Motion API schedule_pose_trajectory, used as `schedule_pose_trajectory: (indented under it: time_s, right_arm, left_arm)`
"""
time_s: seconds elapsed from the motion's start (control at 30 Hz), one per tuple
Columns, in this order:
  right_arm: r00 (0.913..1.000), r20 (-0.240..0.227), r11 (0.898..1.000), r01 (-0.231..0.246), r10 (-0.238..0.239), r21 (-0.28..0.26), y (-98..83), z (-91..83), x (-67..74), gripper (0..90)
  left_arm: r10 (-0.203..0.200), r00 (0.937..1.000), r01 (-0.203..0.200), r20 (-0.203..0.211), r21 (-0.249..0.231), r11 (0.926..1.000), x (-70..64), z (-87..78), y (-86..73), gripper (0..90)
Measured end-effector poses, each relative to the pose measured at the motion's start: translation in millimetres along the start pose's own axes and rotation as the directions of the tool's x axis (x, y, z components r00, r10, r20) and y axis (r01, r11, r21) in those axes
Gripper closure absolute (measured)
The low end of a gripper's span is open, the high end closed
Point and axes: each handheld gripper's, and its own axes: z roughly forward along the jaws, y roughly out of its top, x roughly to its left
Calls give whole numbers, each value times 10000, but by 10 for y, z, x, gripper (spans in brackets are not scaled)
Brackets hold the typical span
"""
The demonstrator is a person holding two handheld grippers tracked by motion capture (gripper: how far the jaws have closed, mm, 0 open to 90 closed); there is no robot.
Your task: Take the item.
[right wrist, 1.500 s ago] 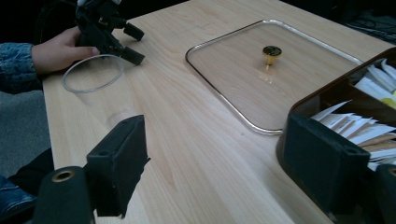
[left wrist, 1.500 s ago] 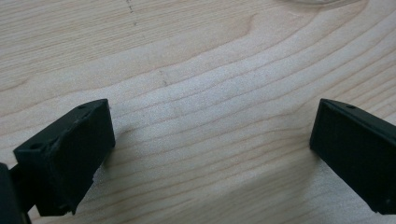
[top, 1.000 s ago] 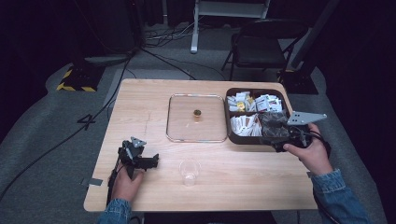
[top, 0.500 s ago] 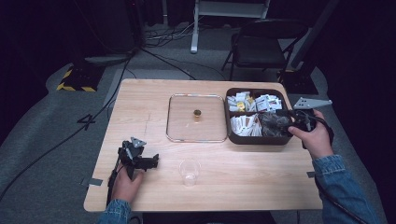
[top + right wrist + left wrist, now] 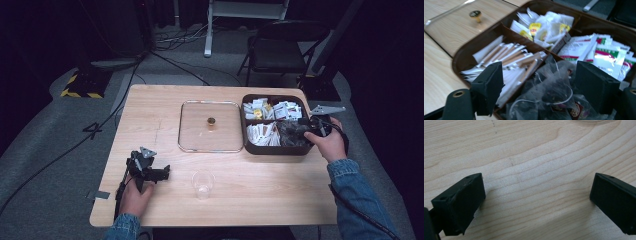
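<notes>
Right gripper: jaws spread wide, nothing between them yet, poised just over the near-right compartment of the brown box. That compartment holds the clear pyramid tea bags, dark leaf inside, strings and tags tangled. Over the last second I have brought this gripper from the box's front-right edge up along its right side, so in the high view it now comes at the tea bags from the right, the hand trailing off the table edge. I judge this the approach to a pick: the jaws straddle one bag but have not closed on it.

Outward from there: paper stick sachets in the neighbouring compartment, flat packets behind. The box's glass lid lies flat on the table just left of it.

Left gripper: unchanged, open, resting low over bare table at the near-left. A clear plastic cup stands just right of it, empty as far as I can tell; likely destination for the bag.
</notes>
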Motion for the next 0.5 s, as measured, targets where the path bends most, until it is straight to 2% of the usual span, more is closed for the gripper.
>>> schedule_pose_trajectory:
  time_s: [0.07,0.27,0.4,0.5]
  right_arm:
    - [9997,118,9996,-220,218,160,-42,45,-27,233]
    - [9987,221,9974,-463,451,552,-150,180,-80,250]
    - [9978,285,9951,-612,592,772,-211,232,-121,327]
    - [9980,359,9921,-561,524,1126,-244,248,-151,470]
  left_arm:
    - [1,10000,-1,0,-1,10000,0,0,0,3]
    - [3,10000,-3,-1,1,10000,0,0,0,3]
    - [-2,10000,2,-9,5,10000,0,0,0,3]
    - [-1,10000,1,-1,-2,10000,0,0,0,3]
